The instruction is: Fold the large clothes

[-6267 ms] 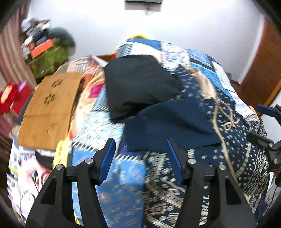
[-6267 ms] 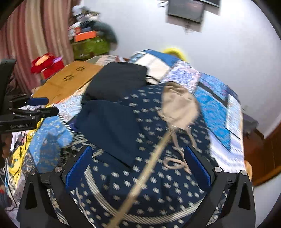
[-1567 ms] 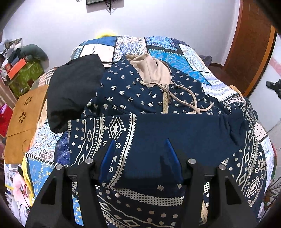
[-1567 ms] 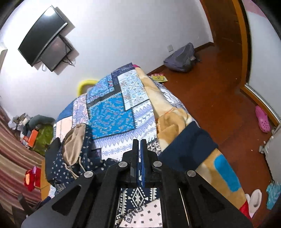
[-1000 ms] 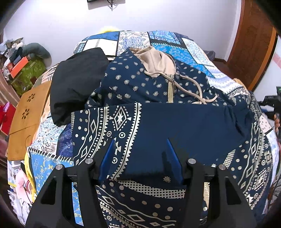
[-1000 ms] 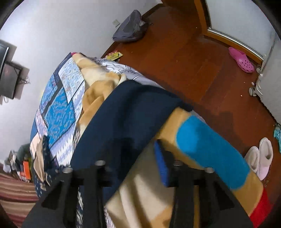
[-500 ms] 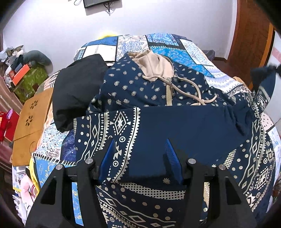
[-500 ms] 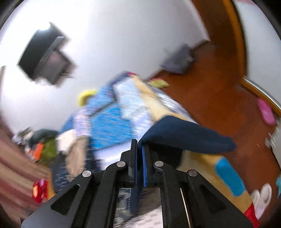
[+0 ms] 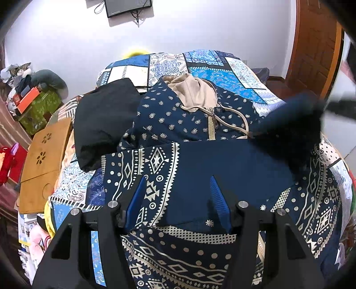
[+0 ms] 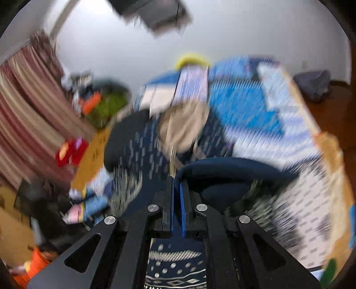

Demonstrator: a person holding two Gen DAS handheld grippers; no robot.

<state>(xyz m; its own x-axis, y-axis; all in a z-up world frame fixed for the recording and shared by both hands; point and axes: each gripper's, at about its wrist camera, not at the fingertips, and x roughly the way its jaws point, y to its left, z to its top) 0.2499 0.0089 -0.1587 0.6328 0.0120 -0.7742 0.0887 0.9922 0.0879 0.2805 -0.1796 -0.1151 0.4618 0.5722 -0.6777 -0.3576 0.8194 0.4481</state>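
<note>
A large navy patterned hoodie with a beige hood lies on the bed, one sleeve folded across its front. My left gripper is open just above that folded sleeve, holding nothing. My right gripper is shut on the plain navy cuff of the other sleeve, which arcs up from the jaws; the view is blurred by motion. In the left wrist view this lifted sleeve shows blurred at the right.
A black garment lies left of the hoodie. A wooden lap table sits at the bed's left edge. The patchwork quilt covers the bed. A door stands far right, a screen on the wall.
My right gripper has shut on the right sleeve cuff and swung it up and leftward over the hoodie. My left gripper has stayed open in place over the folded sleeve.
</note>
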